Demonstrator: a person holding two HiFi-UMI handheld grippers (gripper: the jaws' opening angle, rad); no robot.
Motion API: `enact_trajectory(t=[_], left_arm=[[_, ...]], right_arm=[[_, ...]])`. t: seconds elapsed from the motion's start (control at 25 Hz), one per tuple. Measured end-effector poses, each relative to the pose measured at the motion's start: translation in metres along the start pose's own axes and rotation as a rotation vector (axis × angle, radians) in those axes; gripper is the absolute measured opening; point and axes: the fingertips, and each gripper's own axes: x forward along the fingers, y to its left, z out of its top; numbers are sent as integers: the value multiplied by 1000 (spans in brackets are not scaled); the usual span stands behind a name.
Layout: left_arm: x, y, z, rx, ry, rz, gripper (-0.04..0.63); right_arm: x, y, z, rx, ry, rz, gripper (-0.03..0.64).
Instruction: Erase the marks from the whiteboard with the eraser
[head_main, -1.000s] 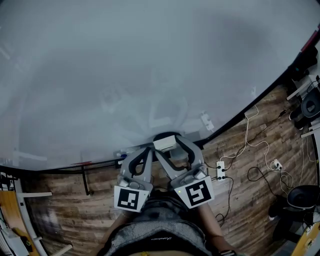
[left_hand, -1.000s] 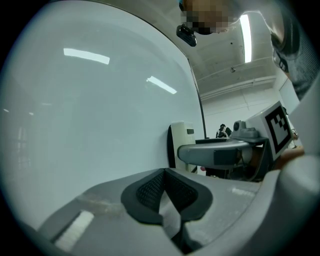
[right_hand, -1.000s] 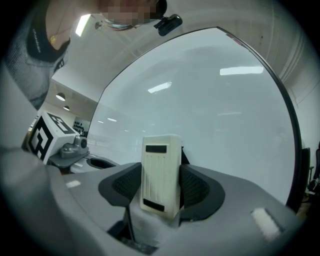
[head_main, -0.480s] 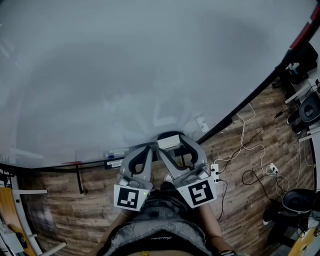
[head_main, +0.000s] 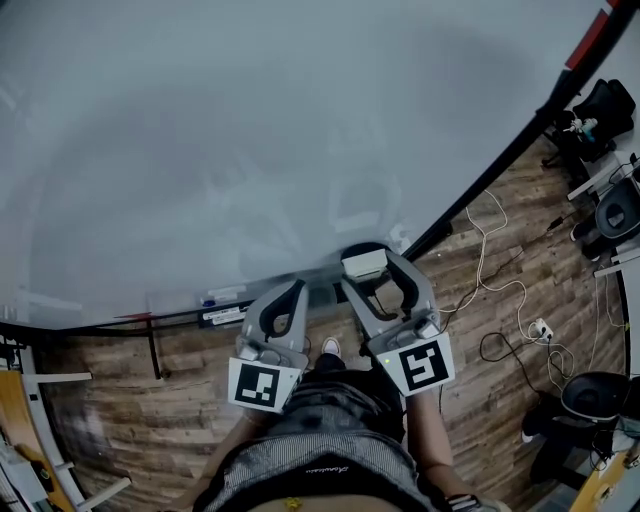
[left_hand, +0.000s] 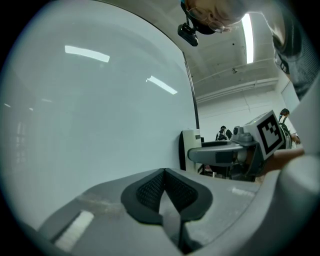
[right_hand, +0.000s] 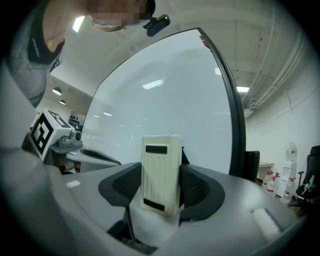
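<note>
The whiteboard (head_main: 250, 130) fills most of the head view and looks blank grey-white, with no marks that I can make out. My right gripper (head_main: 366, 265) is shut on the cream-white eraser (right_hand: 161, 172), which stands upright between its dark pads (right_hand: 197, 187) close to the board's lower right part. My left gripper (head_main: 297, 285) hangs just left of it, near the board's bottom edge, shut with its pads (left_hand: 177, 192) pressed together and nothing held. The eraser (head_main: 364, 263) shows as a pale block at the right gripper's tip.
A marker tray (head_main: 215, 310) with pens runs under the board's bottom edge. The board's dark frame (head_main: 500, 160) slants down at the right. White cables and a power strip (head_main: 540, 328) lie on the wooden floor. Chairs and bags (head_main: 610, 215) stand at the far right.
Both grippers have shifted right along the board's lower edge, the right one with the eraser farther than the left. The view has also swung so more floor shows at the right.
</note>
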Motion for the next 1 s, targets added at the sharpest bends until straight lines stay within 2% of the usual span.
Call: enact_trajectory(t=[0.4, 0.52, 0.72, 0.84, 1.0], left_arm=[[-7, -5, 1, 16, -8, 37, 3], [-10, -7, 6, 55, -23, 55, 3], [-9, -13, 16, 75, -39, 64, 3], [-10, -15, 23, 116, -49, 78, 3], [-11, -17, 38, 180, -81, 85, 3]], right_arm=[[-4, -8, -1, -9, -18, 16, 244], [-4, -6, -4, 1, -22, 6, 242], [-4, 5, -5, 113, -75, 48, 242], [-4, 20, -8, 102, -50, 78, 242], [-5, 35, 8, 90, -93, 101, 242]])
